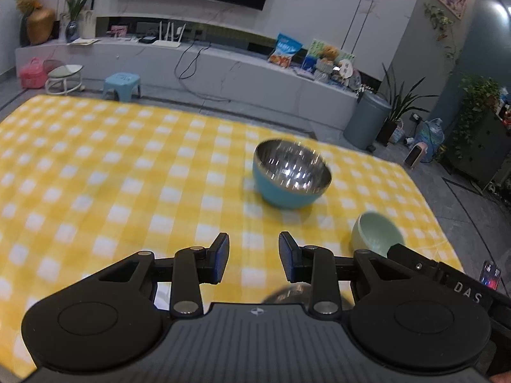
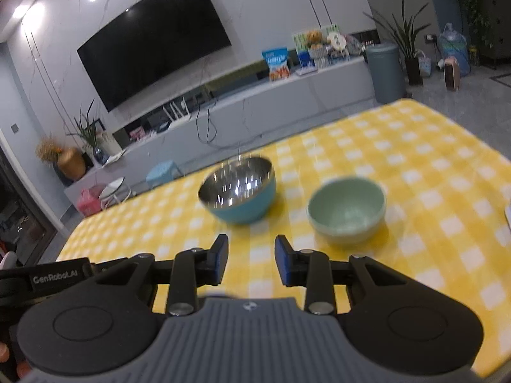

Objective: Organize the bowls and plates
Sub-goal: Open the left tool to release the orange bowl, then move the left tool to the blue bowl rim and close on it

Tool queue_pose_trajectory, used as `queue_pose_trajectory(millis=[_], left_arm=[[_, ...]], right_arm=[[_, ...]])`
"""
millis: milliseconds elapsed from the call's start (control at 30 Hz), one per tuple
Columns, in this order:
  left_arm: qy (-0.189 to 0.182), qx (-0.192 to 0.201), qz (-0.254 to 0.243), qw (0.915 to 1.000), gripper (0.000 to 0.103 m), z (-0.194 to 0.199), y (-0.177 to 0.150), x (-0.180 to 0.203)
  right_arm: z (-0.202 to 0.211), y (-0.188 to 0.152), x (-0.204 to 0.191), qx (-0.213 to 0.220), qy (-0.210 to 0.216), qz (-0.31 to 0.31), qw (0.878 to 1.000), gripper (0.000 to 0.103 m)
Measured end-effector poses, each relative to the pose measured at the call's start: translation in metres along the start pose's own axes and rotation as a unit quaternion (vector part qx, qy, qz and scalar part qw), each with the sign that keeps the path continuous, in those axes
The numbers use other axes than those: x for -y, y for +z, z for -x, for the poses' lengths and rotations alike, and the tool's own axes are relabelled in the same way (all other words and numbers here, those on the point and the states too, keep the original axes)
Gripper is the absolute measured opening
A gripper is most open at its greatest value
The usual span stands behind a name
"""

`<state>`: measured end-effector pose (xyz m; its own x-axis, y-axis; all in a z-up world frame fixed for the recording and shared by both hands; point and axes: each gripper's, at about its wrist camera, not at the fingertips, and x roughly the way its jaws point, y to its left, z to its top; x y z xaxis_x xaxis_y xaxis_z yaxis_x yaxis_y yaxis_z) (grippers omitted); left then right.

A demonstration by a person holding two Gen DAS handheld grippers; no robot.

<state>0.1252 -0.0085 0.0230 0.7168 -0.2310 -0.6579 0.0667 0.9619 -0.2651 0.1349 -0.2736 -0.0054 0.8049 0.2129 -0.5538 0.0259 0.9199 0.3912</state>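
blue steel-lined bowl (image 2: 238,193), green bowl (image 2: 347,209) (both upright)

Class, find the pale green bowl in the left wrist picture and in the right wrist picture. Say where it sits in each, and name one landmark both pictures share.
Left wrist view: the pale green bowl is at lower right, partly hidden behind the hand-held gripper's body.
Right wrist view: the pale green bowl is right of centre, in full view.
Shared landmark: the blue steel-lined bowl, to its left in both.
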Motion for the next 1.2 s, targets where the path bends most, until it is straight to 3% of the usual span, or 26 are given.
queue_pose_trajectory(millis=[133, 567, 767, 900, 1200], left_arm=[[-0.012, -0.001, -0.015, 0.9998, 0.038, -0.013, 0.018, 0.004], [0.005, -0.006, -0.034, 0.9994, 0.043, -0.071, 0.049, 0.005], [-0.016, -0.007, -0.013, 0.9998, 0.046, -0.094, 0.056, -0.003], [-0.011, -0.016, -0.009, 0.9998, 0.047, -0.110, 0.060, -0.006], [-0.018, -0.040, 0.010, 0.9990, 0.046, -0.143, 0.067, -0.009]], right_arm=[[-0.018, 0.023, -0.005, 0.004, -0.004, 0.009, 1.000, 0.032], [-0.103, 0.065, 0.004, -0.008, 0.011, -0.012, 1.000, 0.032], [-0.135, 0.076, 0.015, -0.013, -0.004, -0.020, 1.000, 0.032], [-0.148, 0.076, 0.018, -0.021, -0.015, -0.010, 1.000, 0.032], [-0.167, 0.066, 0.024, -0.053, -0.004, -0.022, 0.998, 0.030]])
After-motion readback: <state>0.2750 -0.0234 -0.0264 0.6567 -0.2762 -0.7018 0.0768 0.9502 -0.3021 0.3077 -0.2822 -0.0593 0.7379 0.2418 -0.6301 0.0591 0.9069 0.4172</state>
